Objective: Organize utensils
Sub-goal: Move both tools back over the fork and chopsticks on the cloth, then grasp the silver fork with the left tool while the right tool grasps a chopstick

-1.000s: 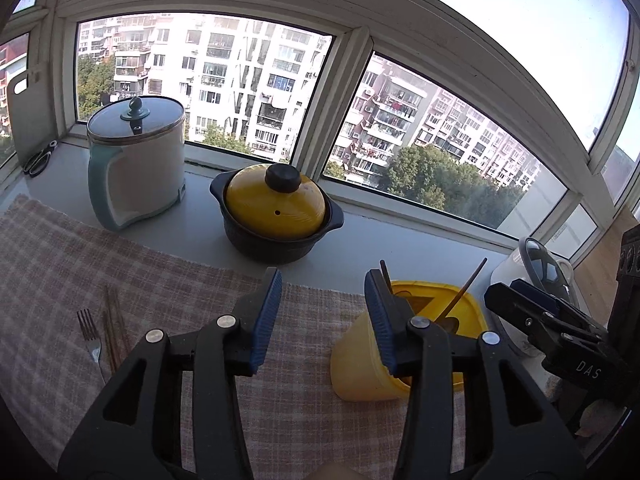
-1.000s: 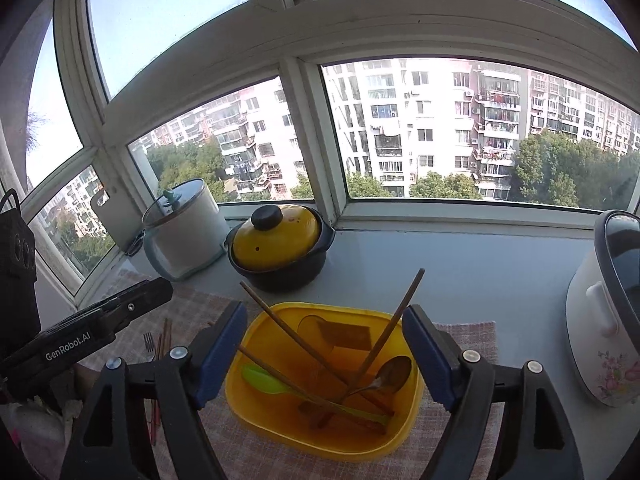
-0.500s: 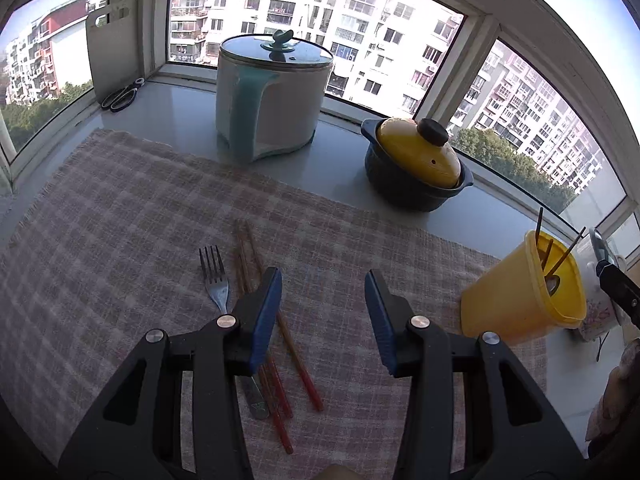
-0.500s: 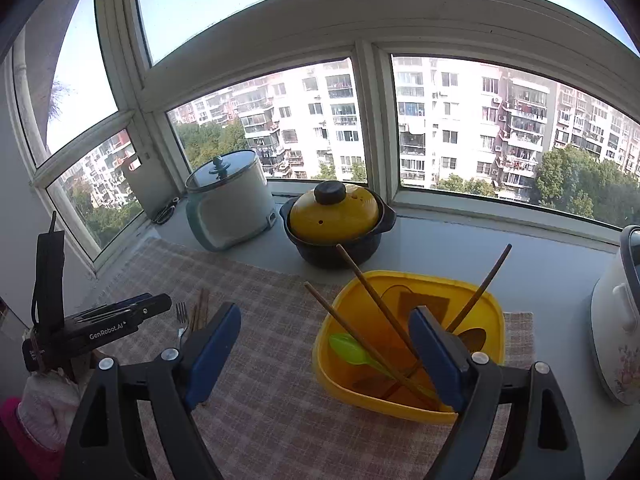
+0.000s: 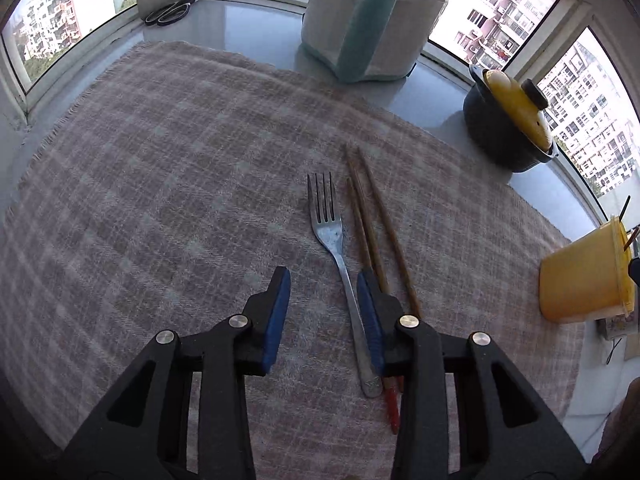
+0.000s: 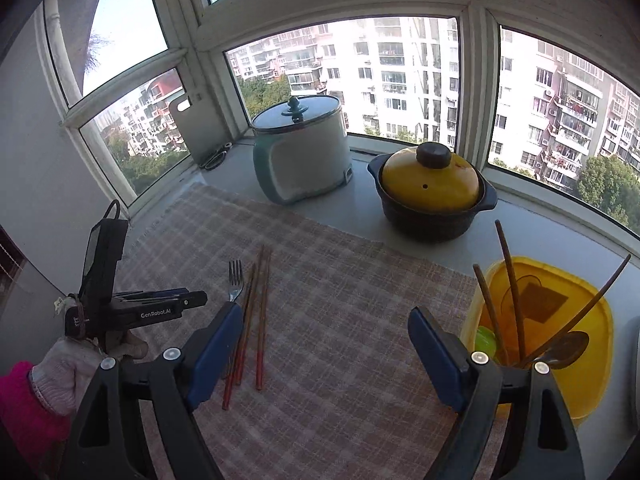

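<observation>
A metal fork [image 5: 335, 246] lies on the checked cloth [image 5: 160, 184], tines pointing away, with three wooden chopsticks [image 5: 374, 224] right beside it. My left gripper [image 5: 323, 280] is open and low over the cloth, its right finger next to the fork's handle. In the right wrist view the fork [image 6: 235, 282] and chopsticks [image 6: 260, 312] lie at the left, with the left gripper [image 6: 196, 300] just left of them. My right gripper [image 6: 326, 322] is open and empty above the cloth. The yellow utensil bin [image 6: 560, 344] at right holds chopsticks, a spoon and a green utensil.
A white and teal cooker [image 6: 300, 156] and a dark pot with a yellow lid [image 6: 430, 196] stand on the sill behind the cloth. Scissors [image 5: 170, 10] lie in the far left corner. The yellow bin [image 5: 582, 276] sits at the cloth's right edge.
My left gripper swung left from the yellow bin and dropped down to the fork and chopsticks. My right gripper drew back and left, so the bin now sits at its right.
</observation>
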The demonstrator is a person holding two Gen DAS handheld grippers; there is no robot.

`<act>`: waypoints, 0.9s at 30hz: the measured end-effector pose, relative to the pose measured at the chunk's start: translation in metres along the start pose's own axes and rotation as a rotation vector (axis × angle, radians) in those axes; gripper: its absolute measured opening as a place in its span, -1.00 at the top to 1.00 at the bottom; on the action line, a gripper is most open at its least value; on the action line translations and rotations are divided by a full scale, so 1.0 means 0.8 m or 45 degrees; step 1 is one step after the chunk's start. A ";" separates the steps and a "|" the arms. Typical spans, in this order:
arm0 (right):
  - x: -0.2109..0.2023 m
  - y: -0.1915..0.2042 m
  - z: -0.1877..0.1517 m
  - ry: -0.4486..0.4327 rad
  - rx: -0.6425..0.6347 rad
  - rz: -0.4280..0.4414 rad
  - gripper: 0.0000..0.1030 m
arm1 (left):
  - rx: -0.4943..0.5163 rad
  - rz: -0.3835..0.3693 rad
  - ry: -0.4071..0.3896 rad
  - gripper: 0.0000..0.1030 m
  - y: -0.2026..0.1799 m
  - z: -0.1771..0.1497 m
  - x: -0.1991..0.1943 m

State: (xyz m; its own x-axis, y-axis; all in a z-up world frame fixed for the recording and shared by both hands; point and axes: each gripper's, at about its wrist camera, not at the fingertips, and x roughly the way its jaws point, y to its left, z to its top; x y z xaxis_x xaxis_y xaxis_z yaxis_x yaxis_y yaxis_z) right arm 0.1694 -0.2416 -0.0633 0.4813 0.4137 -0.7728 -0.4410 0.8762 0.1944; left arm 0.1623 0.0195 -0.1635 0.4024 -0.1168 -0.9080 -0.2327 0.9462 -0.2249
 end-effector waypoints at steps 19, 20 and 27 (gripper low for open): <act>0.127 0.007 -0.002 0.335 0.097 0.136 0.03 | -0.058 -0.022 0.160 0.68 0.009 0.022 0.062; 0.128 0.007 -0.003 0.338 0.095 0.136 0.03 | -0.067 -0.029 0.162 0.68 0.010 0.023 0.061; 0.134 0.010 -0.001 0.353 0.076 0.125 0.07 | -0.072 -0.057 0.166 0.68 0.003 0.025 0.059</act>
State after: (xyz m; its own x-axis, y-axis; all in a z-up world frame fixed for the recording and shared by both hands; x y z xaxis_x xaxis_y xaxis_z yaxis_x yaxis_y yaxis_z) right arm 0.2168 -0.1903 -0.1454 0.2098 0.4211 -0.8824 -0.4259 0.8517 0.3051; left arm 0.1985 0.0222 -0.1995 0.2963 -0.2004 -0.9338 -0.2679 0.9210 -0.2827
